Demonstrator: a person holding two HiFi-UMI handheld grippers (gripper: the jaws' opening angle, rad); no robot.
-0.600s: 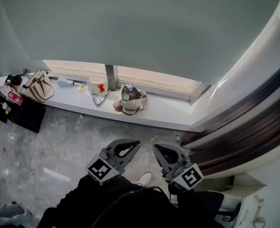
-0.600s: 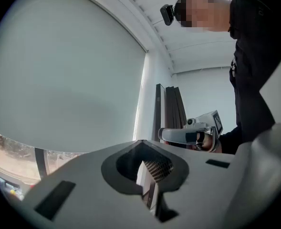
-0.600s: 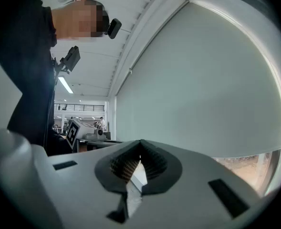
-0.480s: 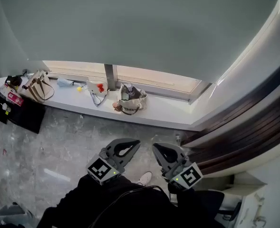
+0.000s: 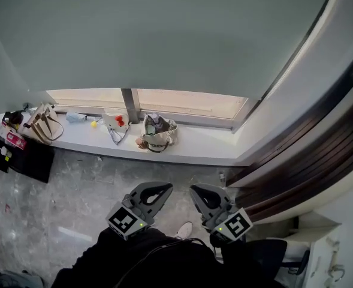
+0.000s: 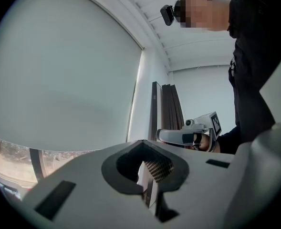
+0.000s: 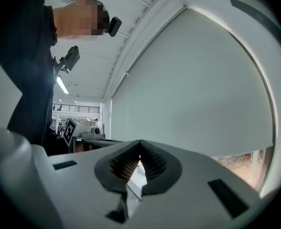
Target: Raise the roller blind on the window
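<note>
Above the windowsill point(image 5: 194, 146), the roller blind point(image 5: 164, 35) hangs low, probably light and floppy; grab its bottom edge point(image 5: 164, 88). Left tongs point(image 5: 162, 189) and right tongs point(image 5: 195, 192) are pressed together, empty.

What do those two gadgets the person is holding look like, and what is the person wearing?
Both the left gripper and the right gripper are pale grey beak-shaped shells with a dark cut-out. Each carries a cube with black-and-white square markers and a green light. The person's clothing is black.
</note>
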